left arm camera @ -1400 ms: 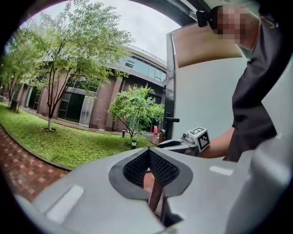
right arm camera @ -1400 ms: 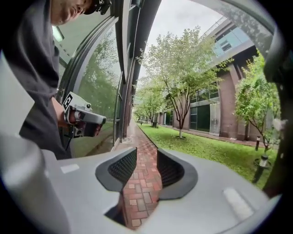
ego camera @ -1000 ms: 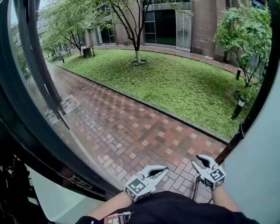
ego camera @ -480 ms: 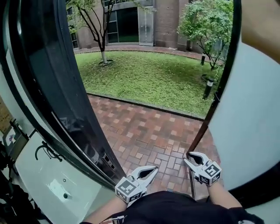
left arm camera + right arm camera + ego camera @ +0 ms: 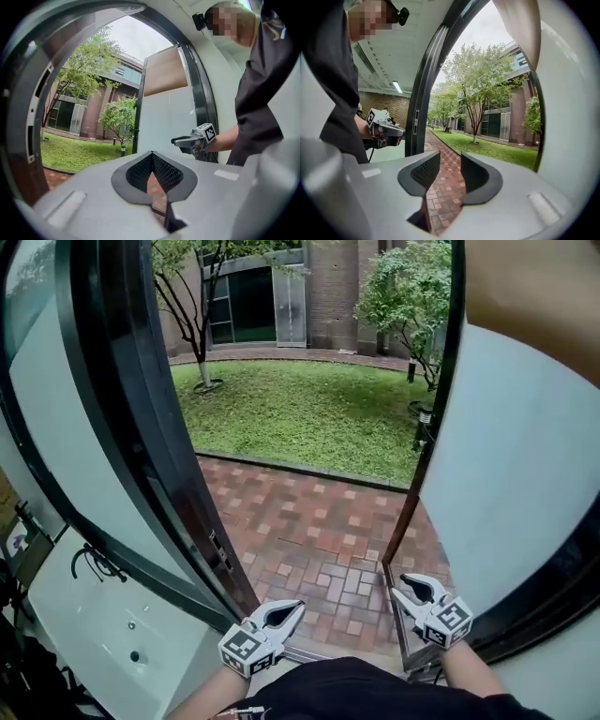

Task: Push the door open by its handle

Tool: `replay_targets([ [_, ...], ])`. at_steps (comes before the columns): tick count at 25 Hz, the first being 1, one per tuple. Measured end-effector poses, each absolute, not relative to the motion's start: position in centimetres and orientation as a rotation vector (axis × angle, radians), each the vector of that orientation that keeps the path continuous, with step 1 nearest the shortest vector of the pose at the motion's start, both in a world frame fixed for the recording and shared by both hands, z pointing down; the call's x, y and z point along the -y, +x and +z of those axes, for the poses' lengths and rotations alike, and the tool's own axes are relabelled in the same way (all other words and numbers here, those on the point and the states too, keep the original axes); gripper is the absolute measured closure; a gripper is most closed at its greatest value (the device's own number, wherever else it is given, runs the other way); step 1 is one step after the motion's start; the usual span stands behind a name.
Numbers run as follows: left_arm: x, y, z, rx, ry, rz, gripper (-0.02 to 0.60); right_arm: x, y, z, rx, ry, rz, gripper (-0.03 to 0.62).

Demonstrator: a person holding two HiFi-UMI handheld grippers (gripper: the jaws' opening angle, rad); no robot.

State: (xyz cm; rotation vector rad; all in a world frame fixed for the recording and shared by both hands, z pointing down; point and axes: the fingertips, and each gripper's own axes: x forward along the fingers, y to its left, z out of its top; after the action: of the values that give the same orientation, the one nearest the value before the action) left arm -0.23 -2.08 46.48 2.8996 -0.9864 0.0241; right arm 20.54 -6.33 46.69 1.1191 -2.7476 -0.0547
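Door: dark-framed frosted-glass door panel (image 5: 511, 493) on the right, swung clear; a wide gap between it and the black upright frame with a latch plate (image 5: 141, 437) on the left.
Beyond: red brick path (image 5: 319, 540) and green lawn (image 5: 300, 413), in plain sight through the gap.
Handle: silvery upright bar handle (image 5: 394, 620) at the panel's lower inner edge.
Right hand-held gripper (image 5: 401, 585): jaws apart with only brick showing between them; just beside the bar, contact not clear.
Left hand-held gripper (image 5: 292, 607): jaw tips together, nothing clamped; low by the left frame, well apart from the handle.
Progress: by the look of it, the push is largely done, with an opening wide enough to walk through.
Left to do: perhaps a last nudge wider, then stepping out.
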Motion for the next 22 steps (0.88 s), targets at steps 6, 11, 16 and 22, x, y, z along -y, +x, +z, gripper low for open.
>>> replay_targets([
  [6,-5.4,1.7,48.0,1.024,2.774,0.022,0.581,-3.1,22.3,49.0,2.807,1.047,0.052,0.454],
  [11,-10.2,5.2,47.7,0.889,2.802,0.047,0.581,-10.0,24.6,50.8,2.762,1.1,0.2,0.454],
  [16,-11.3,4.0,46.1,0.772,2.847,0.029,0.581,-13.9,24.7,50.8,2.783,1.226,0.34,0.454],
  [22,-11.9,-3.0,48.0,0.616,2.884,0.081,0.581,-15.7,19.7,51.3,2.805,1.438,0.419,0.464],
])
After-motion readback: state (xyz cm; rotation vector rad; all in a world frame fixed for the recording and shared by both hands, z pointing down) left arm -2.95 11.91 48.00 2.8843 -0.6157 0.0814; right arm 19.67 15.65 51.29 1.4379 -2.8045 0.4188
